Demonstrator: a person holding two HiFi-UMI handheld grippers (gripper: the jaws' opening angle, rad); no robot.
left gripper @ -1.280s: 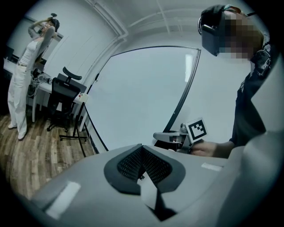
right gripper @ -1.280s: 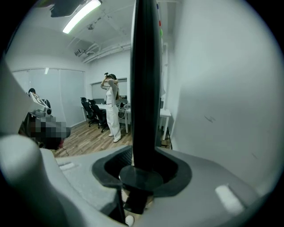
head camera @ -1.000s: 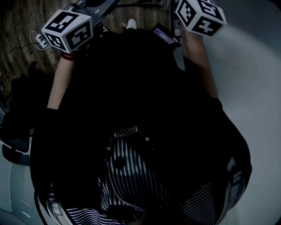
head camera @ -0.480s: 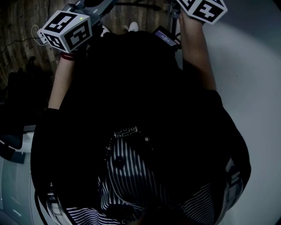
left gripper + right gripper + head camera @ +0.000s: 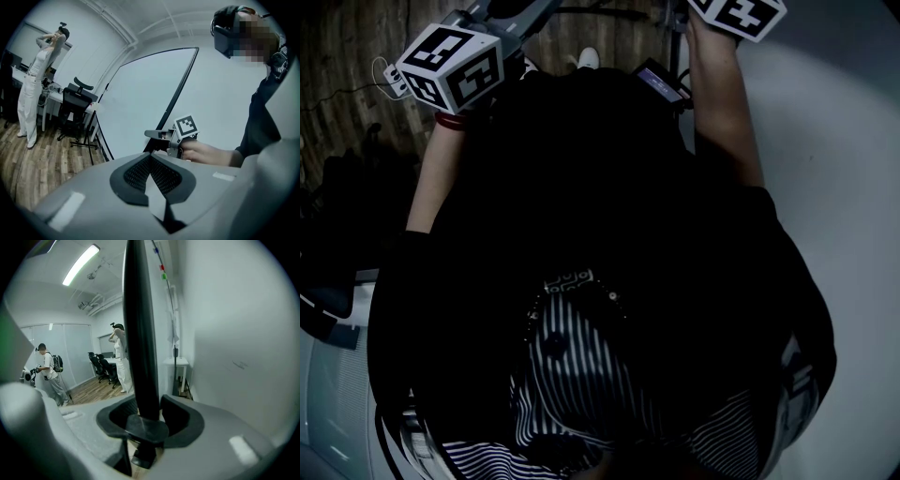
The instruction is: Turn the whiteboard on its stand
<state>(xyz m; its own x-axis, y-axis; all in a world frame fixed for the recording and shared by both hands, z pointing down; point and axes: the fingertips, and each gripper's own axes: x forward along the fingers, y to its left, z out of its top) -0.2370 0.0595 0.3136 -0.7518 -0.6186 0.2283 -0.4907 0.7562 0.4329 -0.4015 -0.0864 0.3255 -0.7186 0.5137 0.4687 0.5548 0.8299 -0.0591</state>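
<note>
The whiteboard (image 5: 140, 103) is a large white panel in a black frame (image 5: 180, 84); in the head view its white surface (image 5: 825, 141) fills the right side. In the right gripper view the frame's black bar (image 5: 138, 333) runs upright between the jaws of my right gripper (image 5: 147, 411), which are closing on it. The left gripper view shows that right gripper (image 5: 176, 136) at the board's edge, in a hand. My left gripper (image 5: 150, 159) is shut with nothing in it, held apart from the board at upper left of the head view (image 5: 455, 66).
A person in white (image 5: 35, 84) stands on the wood floor by black office chairs (image 5: 75, 108) and desks. Another person with a backpack (image 5: 47, 371) stands at the left of the right gripper view. A small white table (image 5: 176, 363) stands by the wall behind the board.
The right gripper's cube has slid up toward the top edge of the head view. The left gripper's cube has hardly moved.
</note>
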